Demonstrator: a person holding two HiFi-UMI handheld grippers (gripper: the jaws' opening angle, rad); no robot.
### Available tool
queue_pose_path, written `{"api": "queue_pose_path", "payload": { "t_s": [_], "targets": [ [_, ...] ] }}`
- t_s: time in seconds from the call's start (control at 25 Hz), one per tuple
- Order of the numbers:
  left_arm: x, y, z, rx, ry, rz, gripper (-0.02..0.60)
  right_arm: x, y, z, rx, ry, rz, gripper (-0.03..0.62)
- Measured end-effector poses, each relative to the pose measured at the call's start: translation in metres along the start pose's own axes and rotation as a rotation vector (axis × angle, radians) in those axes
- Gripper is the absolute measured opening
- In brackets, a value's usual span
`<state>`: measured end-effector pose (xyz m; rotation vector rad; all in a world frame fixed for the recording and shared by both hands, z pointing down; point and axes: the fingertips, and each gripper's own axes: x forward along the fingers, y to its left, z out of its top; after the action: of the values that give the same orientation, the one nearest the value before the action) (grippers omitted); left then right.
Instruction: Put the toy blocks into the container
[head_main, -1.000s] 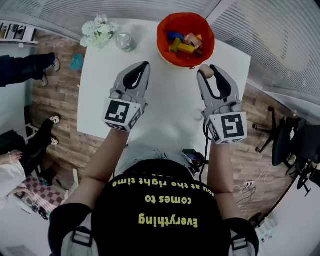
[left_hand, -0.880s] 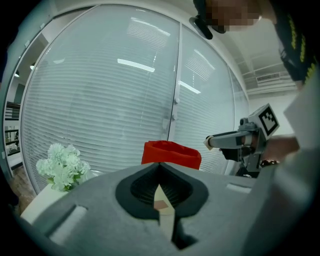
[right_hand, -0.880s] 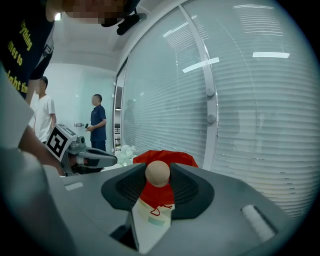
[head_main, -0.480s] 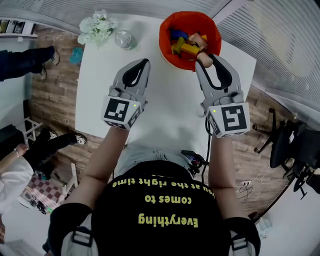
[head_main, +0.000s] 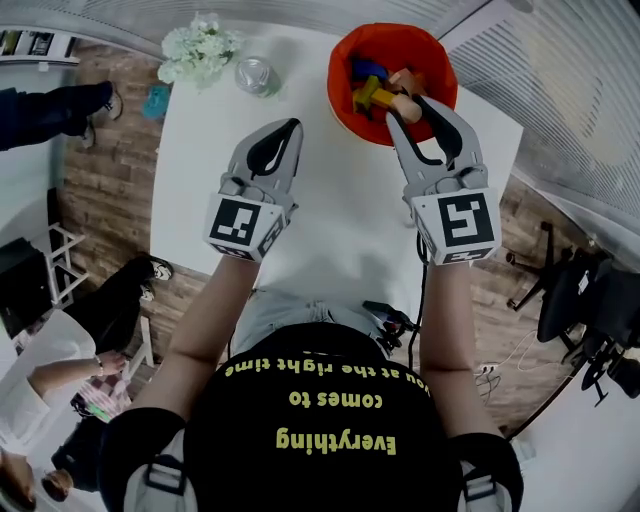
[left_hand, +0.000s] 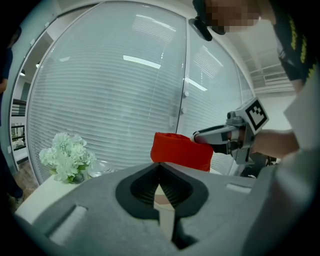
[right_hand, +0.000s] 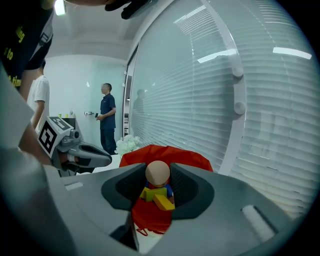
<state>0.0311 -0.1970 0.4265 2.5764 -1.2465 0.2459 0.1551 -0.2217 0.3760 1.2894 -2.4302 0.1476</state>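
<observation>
The red-orange container stands at the table's far edge with several coloured toy blocks inside. My right gripper is shut on a round tan wooden block and holds it above the container's near side. In the right gripper view the tan block sits between the jaws, with the container and yellow blocks beneath it. My left gripper hovers over the white table, shut and empty. The left gripper view shows the container and the right gripper reaching over it.
A bunch of white flowers and a glass jar stand at the table's far left corner. Window blinds run behind the table. People stand on the wood floor at left, and a black chair is at right.
My right gripper has carried the tan block forward from the container's near rim to above its inside. The left gripper has stayed put.
</observation>
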Motion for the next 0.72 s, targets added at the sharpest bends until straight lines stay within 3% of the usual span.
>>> {"api": "queue_pose_path", "payload": {
  "t_s": [0.24,0.72],
  "targets": [
    [0.0,-0.0002,-0.0026,-0.007,0.004,0.0,0.0,0.0045,0.0061,-0.0041,-0.09,0.058,0.022,0.153],
    [0.0012,0.0005,-0.0053,-0.011,0.008,0.0,-0.001,0.0037,0.0076,-0.0042,-0.098,0.045,0.033,0.157]
  ]
}}
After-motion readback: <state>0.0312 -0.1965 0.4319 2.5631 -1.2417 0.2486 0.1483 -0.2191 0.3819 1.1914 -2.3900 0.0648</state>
